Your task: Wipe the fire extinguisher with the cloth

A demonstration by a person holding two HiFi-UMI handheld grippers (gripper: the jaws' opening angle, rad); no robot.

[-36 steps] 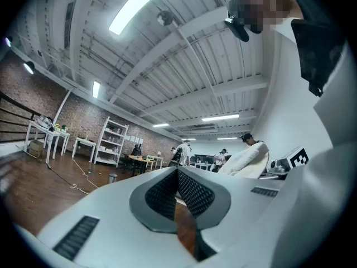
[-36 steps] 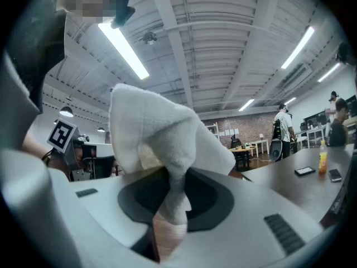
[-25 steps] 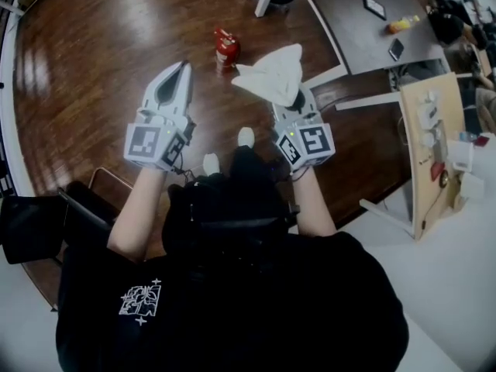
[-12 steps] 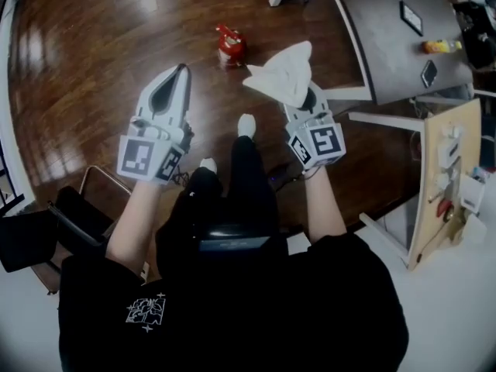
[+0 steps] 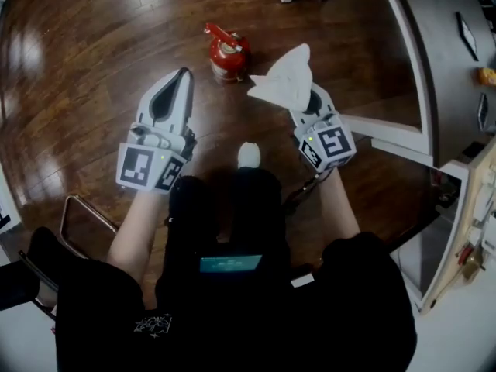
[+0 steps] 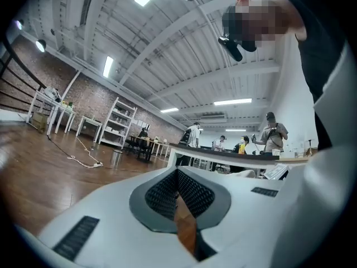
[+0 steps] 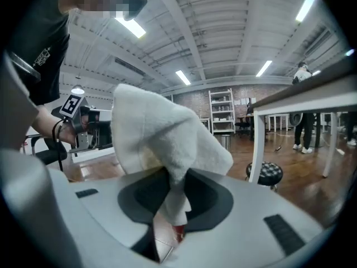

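Red fire extinguisher (image 5: 226, 53) upright on the wooden floor (image 5: 85, 76), handle toward the upper left, just ahead of both tools and between their lines of reach. Not touched by anything yet.

White cloth (image 5: 284, 84) pinched in the right gripper (image 5: 301, 101), jaws clamped on one low fold. The rest bunches up and fans out past the tips toward the extinguisher. Same in the right gripper view: cloth (image 7: 162, 144) wedged in the dark jaw notch of the right gripper (image 7: 170, 208), with the loose end flopping up. Probably held by a small bite so most of the fabric stays free as a wiping face.

Left gripper (image 5: 183, 73) closed to a point with nothing in it. In the left gripper view, left gripper (image 6: 181, 205) has its jaws together, only a thin slit between, no object. Held level beside the right one, near the extinguisher's left; likely parked there to steady the body or handle during wiping.

Shoe tip (image 5: 248, 155) between the two arms, desk edge (image 5: 411, 60) off to the right.

Wiping not begun; cloth near but apart from the extinguisher. Risk: a light canister tipping if pushed from one side only.
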